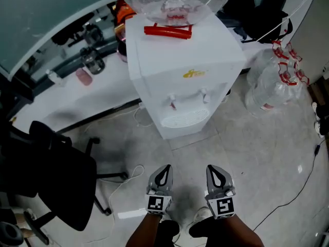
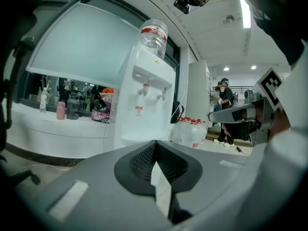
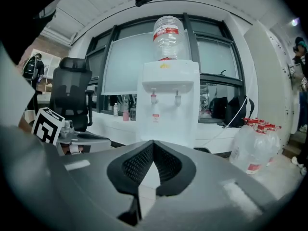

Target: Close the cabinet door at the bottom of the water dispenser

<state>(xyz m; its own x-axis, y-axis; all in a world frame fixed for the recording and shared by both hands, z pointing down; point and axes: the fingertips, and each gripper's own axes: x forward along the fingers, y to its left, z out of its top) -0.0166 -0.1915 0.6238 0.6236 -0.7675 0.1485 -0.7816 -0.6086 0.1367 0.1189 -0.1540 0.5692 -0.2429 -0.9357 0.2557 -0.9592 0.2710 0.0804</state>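
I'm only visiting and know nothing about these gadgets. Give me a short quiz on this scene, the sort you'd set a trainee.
1. True or false: the left gripper is touching the water dispenser.
2. Multiple choice: how many taps show on the dispenser's front? A. one B. two C. four
3. Fill in the gap: the right gripper's fingers are ____ (open or shut), with nothing between them.

Key
1. False. It is held low over the floor, apart from the dispenser.
2. B.
3. Shut.
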